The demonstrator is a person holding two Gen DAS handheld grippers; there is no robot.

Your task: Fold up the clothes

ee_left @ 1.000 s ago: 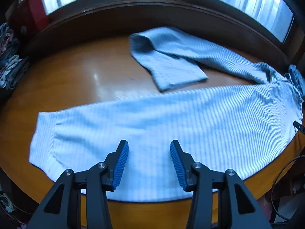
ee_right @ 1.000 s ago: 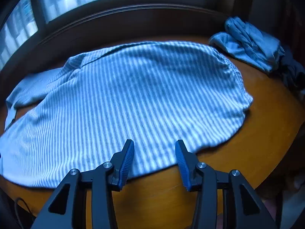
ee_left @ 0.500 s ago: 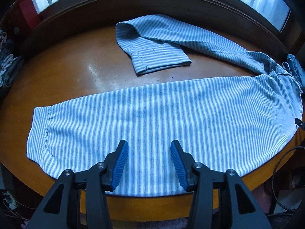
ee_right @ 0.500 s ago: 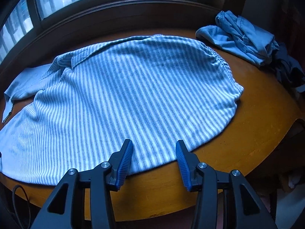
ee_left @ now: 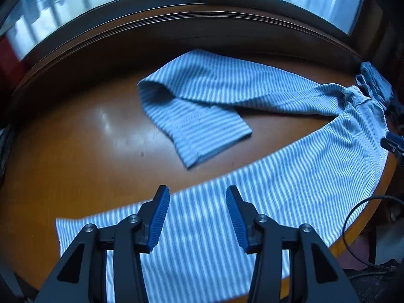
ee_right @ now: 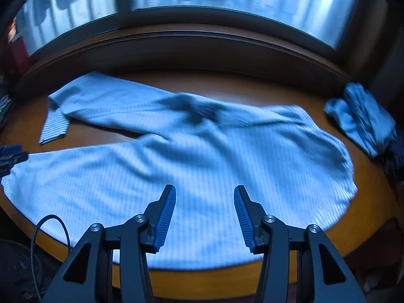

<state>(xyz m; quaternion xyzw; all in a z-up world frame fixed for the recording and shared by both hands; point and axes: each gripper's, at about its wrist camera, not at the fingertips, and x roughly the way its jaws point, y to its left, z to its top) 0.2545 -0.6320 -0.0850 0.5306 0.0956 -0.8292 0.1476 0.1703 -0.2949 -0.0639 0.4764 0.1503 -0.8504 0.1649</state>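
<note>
A blue-and-white striped long-sleeved shirt (ee_left: 290, 176) lies flat across the round wooden table (ee_left: 75, 151). Its far sleeve (ee_left: 202, 116) is doubled back on itself, cuff toward me. My left gripper (ee_left: 195, 217) hangs open over the near sleeve, nothing between its blue pads. In the right wrist view the same shirt (ee_right: 227, 156) spreads its body across the table, blurred by motion. My right gripper (ee_right: 204, 217) is open above the shirt's near hem, holding nothing. The tip of the other gripper (ee_right: 11, 155) shows at the left edge.
A crumpled pile of blue clothes (ee_right: 363, 123) sits at the table's right side, also seen as a blue pile (ee_left: 376, 83). A dark window ledge (ee_right: 202, 48) curves behind the table. Black cable (ee_left: 358, 217) loops off the near right table edge.
Both views have shifted and blurred. The left gripper moved forward toward the folded far sleeve. The right gripper swung left, bringing the whole shirt and both sleeves into view. Both stay open.
</note>
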